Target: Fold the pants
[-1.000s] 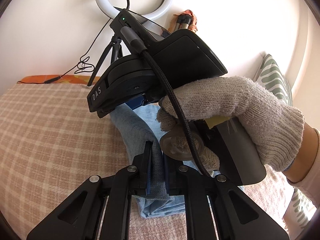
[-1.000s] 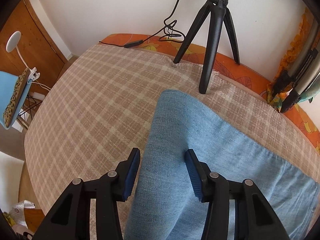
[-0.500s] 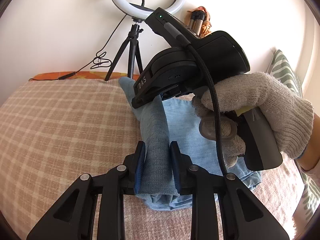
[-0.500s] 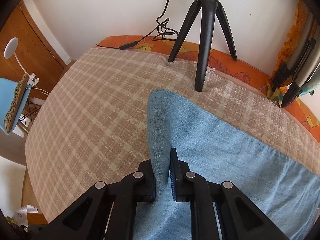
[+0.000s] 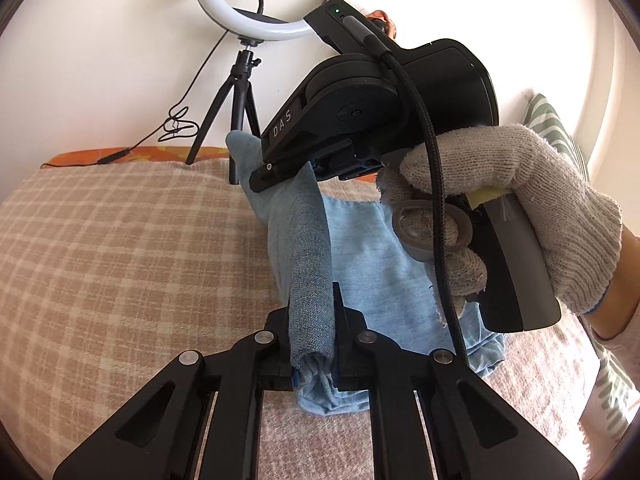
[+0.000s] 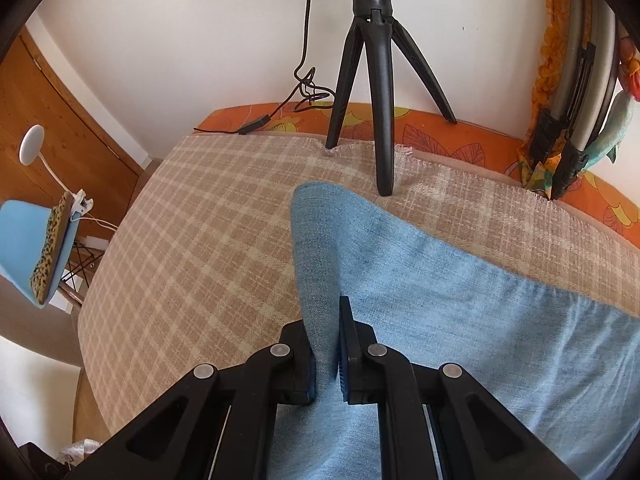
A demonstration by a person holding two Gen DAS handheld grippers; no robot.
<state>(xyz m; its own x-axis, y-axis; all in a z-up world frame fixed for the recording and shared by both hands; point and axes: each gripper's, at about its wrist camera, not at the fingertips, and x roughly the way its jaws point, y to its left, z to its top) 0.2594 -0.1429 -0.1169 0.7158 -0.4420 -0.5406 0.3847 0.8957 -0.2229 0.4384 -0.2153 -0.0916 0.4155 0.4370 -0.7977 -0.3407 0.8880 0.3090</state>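
Light blue denim pants (image 5: 376,256) lie on a beige checked blanket (image 5: 120,264). My left gripper (image 5: 312,312) is shut on a raised fold of the pants near their front edge. The right gripper's black body (image 5: 360,120), held by a gloved hand (image 5: 520,200), sits farther along the same lifted fold. In the right wrist view my right gripper (image 6: 326,344) is shut on that fold of the pants (image 6: 460,312), which rises as a ridge toward the tripod. The rest of the cloth spreads flat to the right.
A black tripod (image 6: 374,92) with a ring light (image 5: 248,4) stands at the blanket's far edge (image 6: 460,164), against the white wall. An orange flowered mattress edge (image 6: 440,128) and a cable (image 5: 120,154) lie behind. A striped pillow (image 5: 556,132) is at right. A blue chair (image 6: 36,248) stands off the bed at left.
Both grippers closed on the pants fold, the right from wide open a second ago. The fold has since been lifted off the blanket and both grippers moved toward the tripod.
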